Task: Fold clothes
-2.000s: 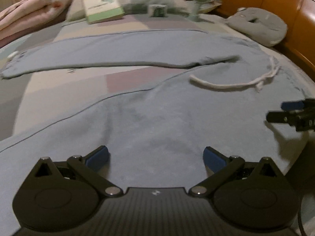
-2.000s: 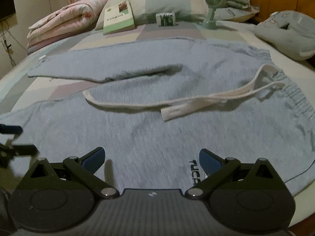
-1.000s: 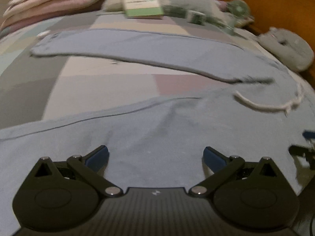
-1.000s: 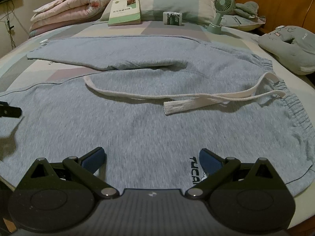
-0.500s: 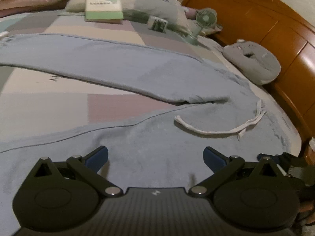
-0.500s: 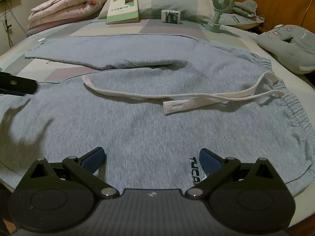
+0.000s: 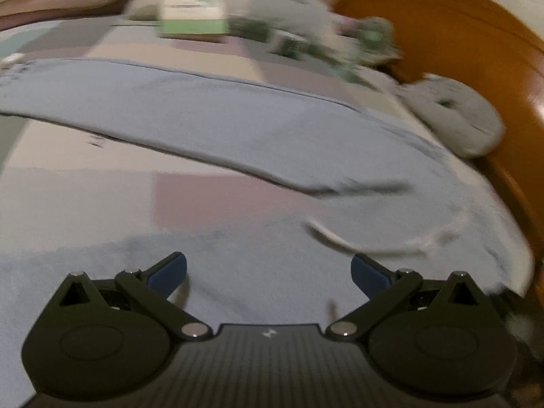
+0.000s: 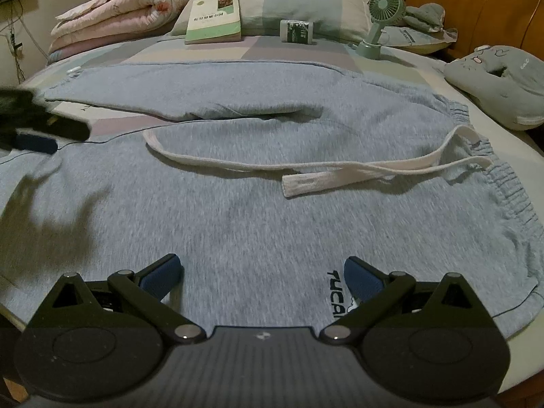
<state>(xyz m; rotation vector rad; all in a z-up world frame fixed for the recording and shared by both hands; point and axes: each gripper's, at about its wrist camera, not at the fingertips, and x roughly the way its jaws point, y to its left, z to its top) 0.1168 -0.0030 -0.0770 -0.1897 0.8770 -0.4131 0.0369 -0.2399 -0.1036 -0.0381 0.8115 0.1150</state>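
- Lying spread flat across the bed (image 8: 306, 52), a pair of grey-blue sweatpants (image 8: 238, 210) has its elastic waistband (image 8: 503, 183) toward the right and both legs running off to the left.
- The far leg (image 8: 190, 91) lies straight and apart from the near one, with a strip of pastel patchwork sheet showing between them in the left wrist view.
- A white drawstring (image 8: 323, 173) trails loose over the seat of the sweatpants; dark printed lettering (image 8: 335, 294) sits near the front edge.
- The right gripper (image 8: 261, 272) hovers just above the near fabric, blue pads spread wide and holding nothing.
- The left gripper (image 7: 268, 270) is likewise spread and empty above the near leg; its view is motion-blurred. It shows at the left edge of the right wrist view.
- Beyond the sweatpants, by the pillow (image 8: 292, 3), lie a green-edged book (image 8: 214, 17), a small box (image 8: 296, 31) and a green desk fan (image 8: 377, 20).
- A folded pink quilt (image 8: 115, 17) sits at the far left, and a grey cat-face cushion (image 8: 499, 81) rests at the right beside the wooden headboard (image 8: 476, 3).
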